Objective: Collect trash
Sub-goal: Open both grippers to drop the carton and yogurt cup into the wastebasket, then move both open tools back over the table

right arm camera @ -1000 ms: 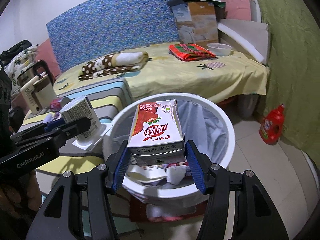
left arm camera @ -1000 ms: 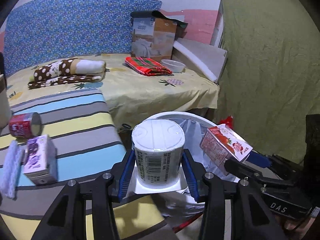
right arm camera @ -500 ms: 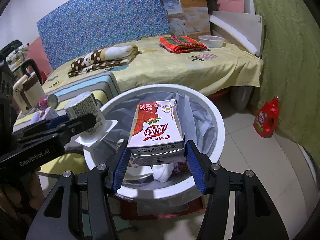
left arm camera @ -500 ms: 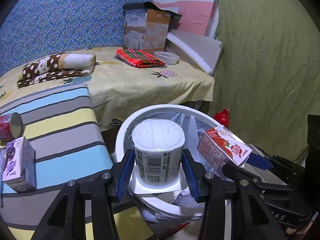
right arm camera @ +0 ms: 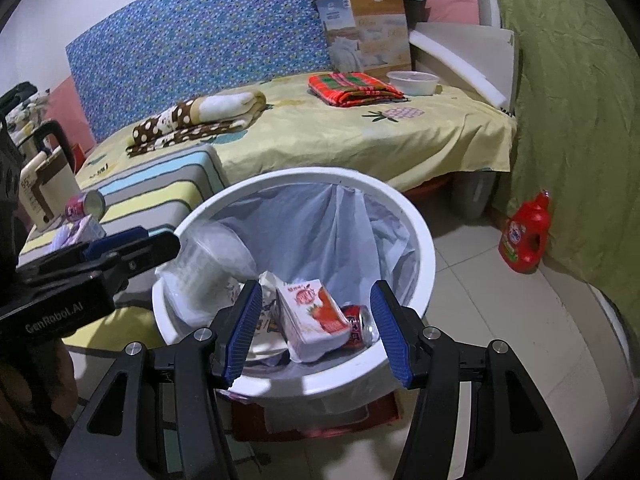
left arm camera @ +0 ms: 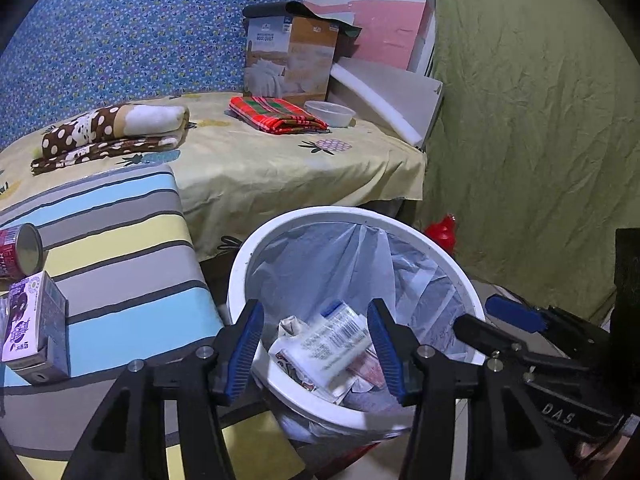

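Half a second ago each gripper pinched an item over the bin; now both have let go. In the left wrist view the left gripper (left arm camera: 316,346) hangs over the near rim of the white trash bin (left arm camera: 240,264) with its blue pads spread and nothing between them, and the barcode-printed cup (left arm camera: 332,344) is a motion-blurred shape tumbling onto the litter inside the liner. On the striped cushion (left arm camera: 120,240) at 9 o'clock a red can (left arm camera: 20,256) lies on its side and a purple drink carton (left arm camera: 34,328) stands just below it, both uncollected. In the right wrist view the right gripper (right arm camera: 316,330) is likewise spread wide and empty above the bin (right arm camera: 420,240); the strawberry milk carton (right arm camera: 312,320) lies tilted in the bin, touching a red soda can (right arm camera: 360,326) at its 3 o'clock, while the cup (right arm camera: 208,268) blurs past the rim at 10 o'clock, beside the left gripper (right arm camera: 132,246). The drop step looks just finished. The next move, as I judge it, calls for swinging back toward the cushion at 9 o'clock and closing on the can and the purple carton; the can may roll if nudged.
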Tool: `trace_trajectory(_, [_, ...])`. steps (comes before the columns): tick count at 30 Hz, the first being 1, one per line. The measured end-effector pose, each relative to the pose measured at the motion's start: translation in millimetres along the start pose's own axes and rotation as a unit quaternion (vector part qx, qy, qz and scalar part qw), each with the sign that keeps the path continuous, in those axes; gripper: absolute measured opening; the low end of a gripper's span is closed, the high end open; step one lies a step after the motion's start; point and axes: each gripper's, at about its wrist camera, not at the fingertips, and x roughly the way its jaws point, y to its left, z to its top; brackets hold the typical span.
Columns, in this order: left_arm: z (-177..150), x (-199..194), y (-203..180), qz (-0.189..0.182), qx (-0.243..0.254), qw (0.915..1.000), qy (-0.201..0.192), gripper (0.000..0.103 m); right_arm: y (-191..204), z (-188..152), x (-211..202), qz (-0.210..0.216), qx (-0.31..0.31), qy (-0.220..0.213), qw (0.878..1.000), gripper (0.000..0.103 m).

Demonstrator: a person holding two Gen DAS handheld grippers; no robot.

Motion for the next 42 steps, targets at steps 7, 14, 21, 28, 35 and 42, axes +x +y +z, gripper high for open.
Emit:
trace_trajectory(7, [-1.3,-13.6,6.8,0.003,-0.007,1.0,-0.006,0.054,5.5,2.4,-10.2,0.014,0.005,-0.02,1.0,0.058])
trace_trajectory(14, [-5.0,-33.8,19.4,0.014,-0.02,0.9996,-0.017,0.054,16.0,3.5,-14.9,0.029,-0.001,-0.03,0.999,0.058])
trace_trajectory(21, [-11.7,-58.2,28.5,0.027,-0.018,0.9991,-0.027,0.054,24.3,3.3,-21.0,0.054,0.015,-0.032,0.998,0.058])
trace_trajectory(28, [-23.2,-83.4,39.3,0.058,-0.014,0.9976,-0.034,0.054,52.2,-2.1,-25.9,0.07,-0.018,-0.029,0.997,0.058])
trace_trajectory(35, [-38.3,-109.3,54.6,0.093,-0.014,0.9949,-0.038,0.054,74.8,-8.0,-28.4,0.091,-0.038,-0.018,0.995,0.058])
trace_trajectory(42, [-60.8,-129.8,76.9,0.117,-0.016,0.9925,-0.029,0.054,101.0,-12.5,-29.1,0.113,-0.061,-0.009,0.992,0.058])
